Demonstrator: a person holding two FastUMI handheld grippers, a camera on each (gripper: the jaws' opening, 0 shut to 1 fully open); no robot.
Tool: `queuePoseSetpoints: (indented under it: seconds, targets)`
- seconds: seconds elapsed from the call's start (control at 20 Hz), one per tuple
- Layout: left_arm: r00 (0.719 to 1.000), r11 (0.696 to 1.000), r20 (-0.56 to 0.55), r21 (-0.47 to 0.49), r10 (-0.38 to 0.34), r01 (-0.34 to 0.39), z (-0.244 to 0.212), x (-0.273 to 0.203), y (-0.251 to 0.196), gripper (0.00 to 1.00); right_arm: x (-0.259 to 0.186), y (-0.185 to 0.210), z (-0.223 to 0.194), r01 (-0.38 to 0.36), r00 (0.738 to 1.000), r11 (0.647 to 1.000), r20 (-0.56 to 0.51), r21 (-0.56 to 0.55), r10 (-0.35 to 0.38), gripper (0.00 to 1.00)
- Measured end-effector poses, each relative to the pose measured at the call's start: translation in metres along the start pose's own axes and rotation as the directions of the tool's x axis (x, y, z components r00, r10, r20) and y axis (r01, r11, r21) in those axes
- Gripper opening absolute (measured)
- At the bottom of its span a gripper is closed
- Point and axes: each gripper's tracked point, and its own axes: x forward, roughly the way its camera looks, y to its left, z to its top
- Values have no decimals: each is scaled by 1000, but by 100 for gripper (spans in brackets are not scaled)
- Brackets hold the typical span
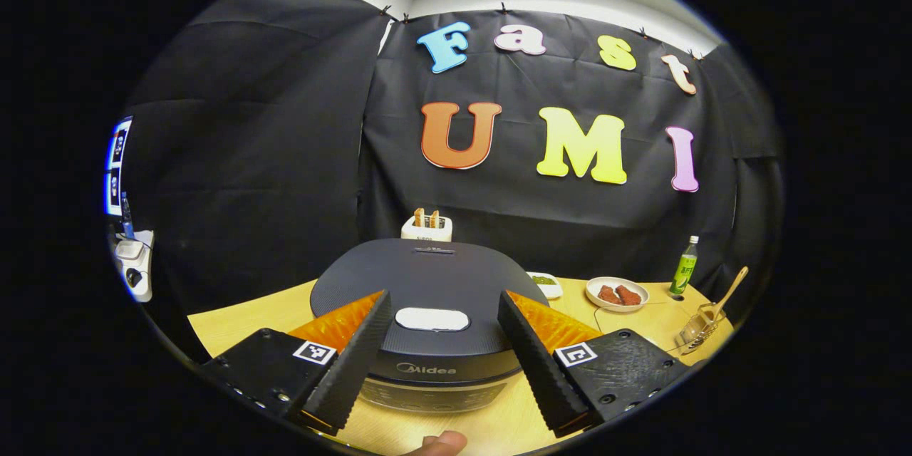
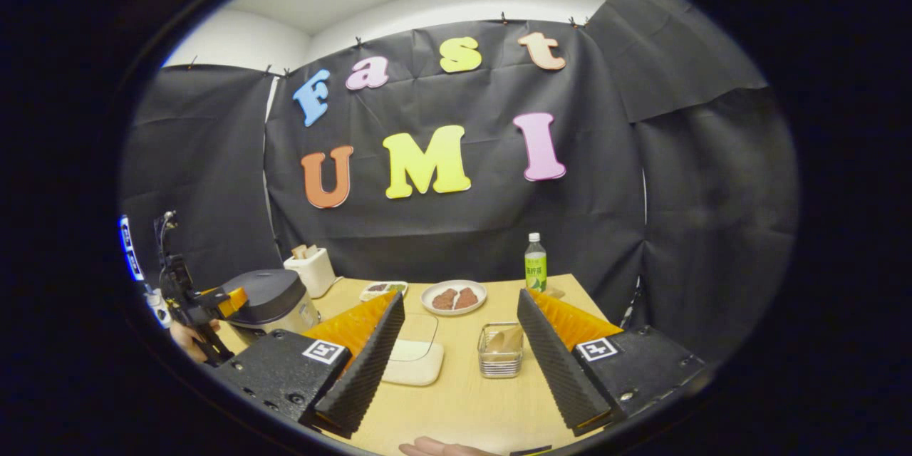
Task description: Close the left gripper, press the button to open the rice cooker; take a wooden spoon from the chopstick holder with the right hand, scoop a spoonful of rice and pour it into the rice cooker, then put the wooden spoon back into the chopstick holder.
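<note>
The left hand-held gripper (image 1: 443, 353) gapes wide, empty, straddling the closed rice cooker (image 1: 427, 299); its white button (image 1: 432, 318) sits at twelve o'clock. First step: next, shut the fingers and press.

Dark grey rice cooker (image 1: 427, 285) with white button (image 1: 432, 318), pale wood table (image 2: 456, 399), green-labelled bottle (image 2: 535, 262) at one o'clock, white plate (image 2: 453, 297), black ribbed fingers (image 2: 363, 363) backed orange, white toaster (image 2: 309, 269).
</note>
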Motion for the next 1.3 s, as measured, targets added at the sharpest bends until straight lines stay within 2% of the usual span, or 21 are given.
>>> queuePoseSetpoints:
  seconds: [0.1,0.2,0.4,0.65,0.8,0.95,1.15,1.3]
  targets:
    - [999,1000,-29,-21,-18,17,6,-11,-4,95,-10,-3,7,18,1000,1000,13,-15,-18,100]
    - [999,999,-8,-24,-36,36,26,-27,-11,94,-22,-6,13,36,999,999,30,-28,-35,100]
    - [999,999,29,40,-32,30,60,-64,-22,95,-48,-9,22,48,997,998,63,-31,-46,100]
    - [995,991,45,95,-94,89,84,-116,-56,94,-68,-5,31,43,995,999,94,-28,-40,99]
    - [991,985,73,140,-111,100,97,-148,-66,94,-82,4,38,31,993,998,112,-47,-26,100]
    - [984,980,103,153,-142,125,110,-180,-79,94,-101,6,43,54,989,997,144,-49,-46,99]
    - [979,984,160,146,-123,99,132,-215,-71,95,-125,17,47,54,987,995,156,-80,-41,100]
    - [978,985,157,121,-138,120,131,-233,-70,95,-133,21,49,47,986,995,161,-89,-33,99]
